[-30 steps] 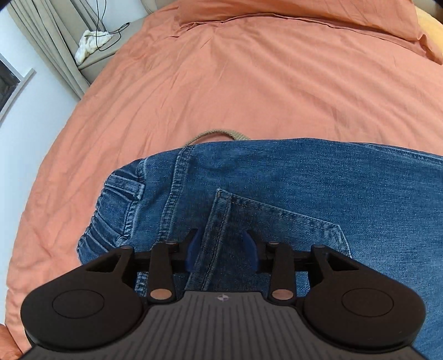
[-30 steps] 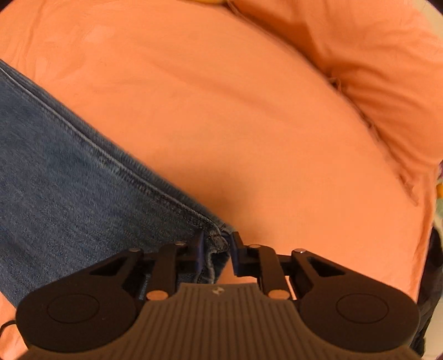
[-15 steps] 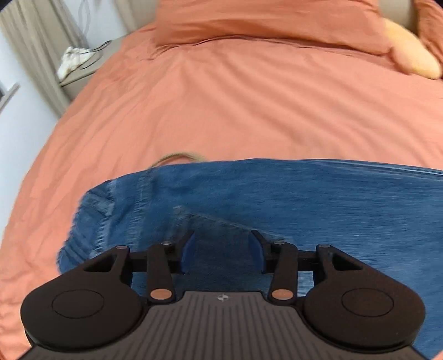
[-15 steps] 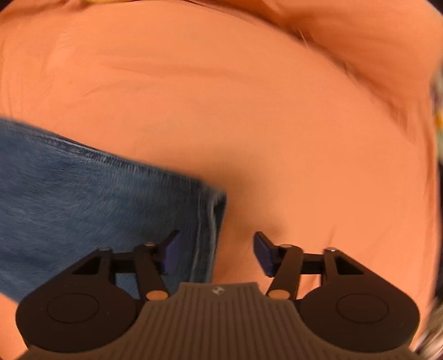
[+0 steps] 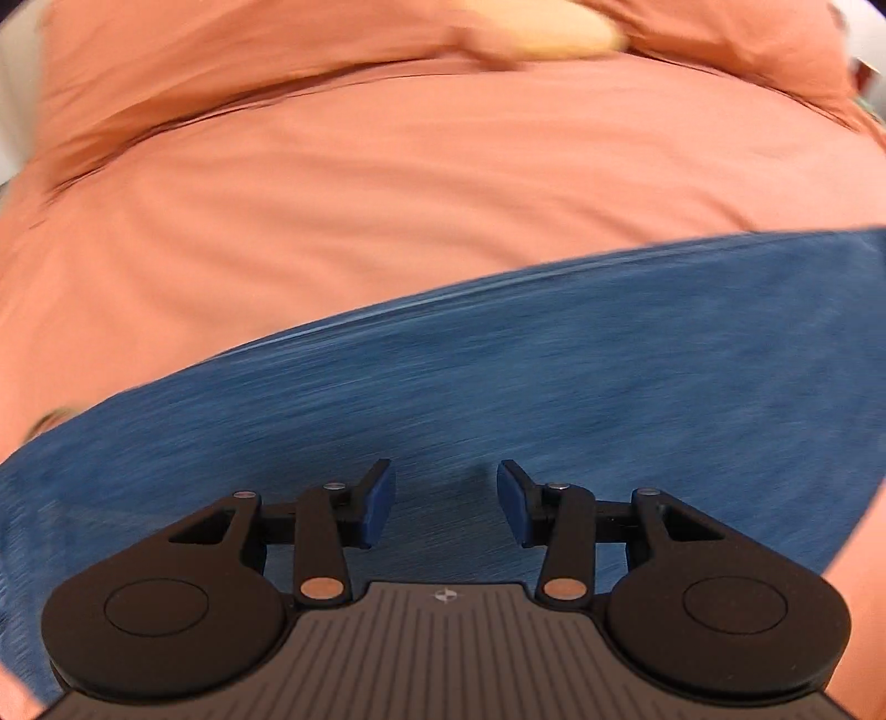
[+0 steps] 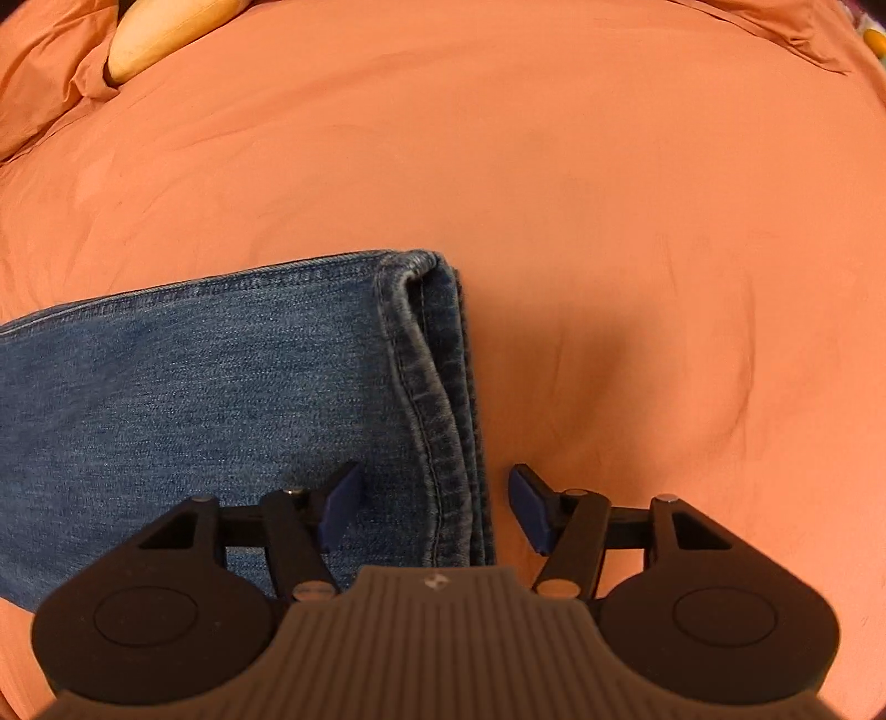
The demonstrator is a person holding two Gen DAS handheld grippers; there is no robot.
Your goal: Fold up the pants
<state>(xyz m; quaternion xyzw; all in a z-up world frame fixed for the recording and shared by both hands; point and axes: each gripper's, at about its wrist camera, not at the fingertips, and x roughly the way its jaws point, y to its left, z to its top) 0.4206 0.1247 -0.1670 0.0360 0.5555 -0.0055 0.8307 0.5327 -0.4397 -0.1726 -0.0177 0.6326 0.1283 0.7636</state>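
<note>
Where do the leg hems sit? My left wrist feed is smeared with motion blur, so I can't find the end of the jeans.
Observer: The hems lie stacked, one on the other, on the orange bedspread, straight ahead of the right gripper.
Operator: Is that gripper holding them?
Observer: No. Its fingers are spread, with the hem edge running between them.
Operator: Anything else on the bed?
Observer: A pale yellow cushion at the far left corner, well away from the jeans.
</note>
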